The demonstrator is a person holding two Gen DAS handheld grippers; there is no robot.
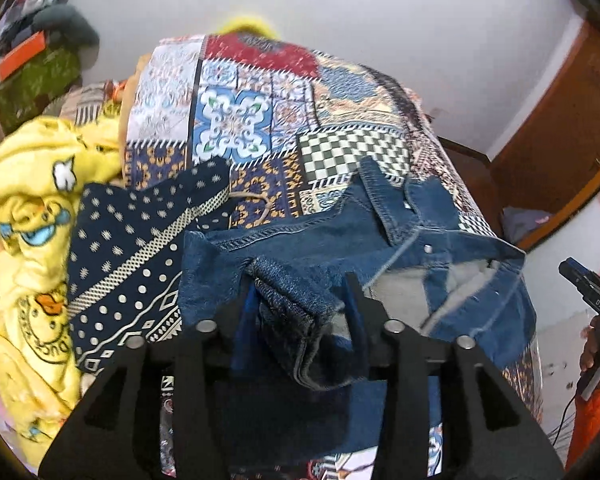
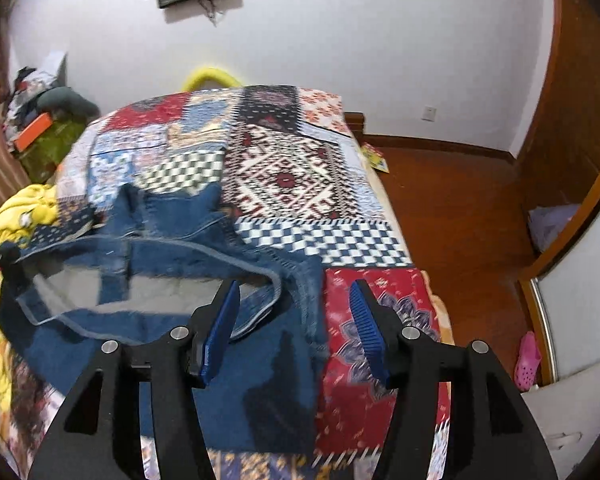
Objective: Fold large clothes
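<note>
A blue denim jacket [image 1: 320, 232] with a grey lining lies crumpled on a bed under a patchwork cover [image 1: 260, 120]. My left gripper [image 1: 298, 282] stands open over its near left part. A thick fold of denim sits between the fingers, and the pads do not press on it. In the right wrist view the jacket [image 2: 172, 256] spreads to the left. My right gripper [image 2: 294, 286] is open above the jacket's right edge, where it meets the red patch of the cover [image 2: 364, 400]; its blue pads hold nothing. The right gripper [image 1: 592, 300] also shows at the right edge of the left wrist view, in a hand.
A yellow duck-print blanket [image 1: 28, 208] and a navy dotted cloth [image 1: 132, 248] are heaped left of the jacket. A pile of clutter [image 1: 32, 60] stands at the far left wall. Wooden floor [image 2: 452, 208] runs right of the bed, with a pink shoe [image 2: 526, 356] on it.
</note>
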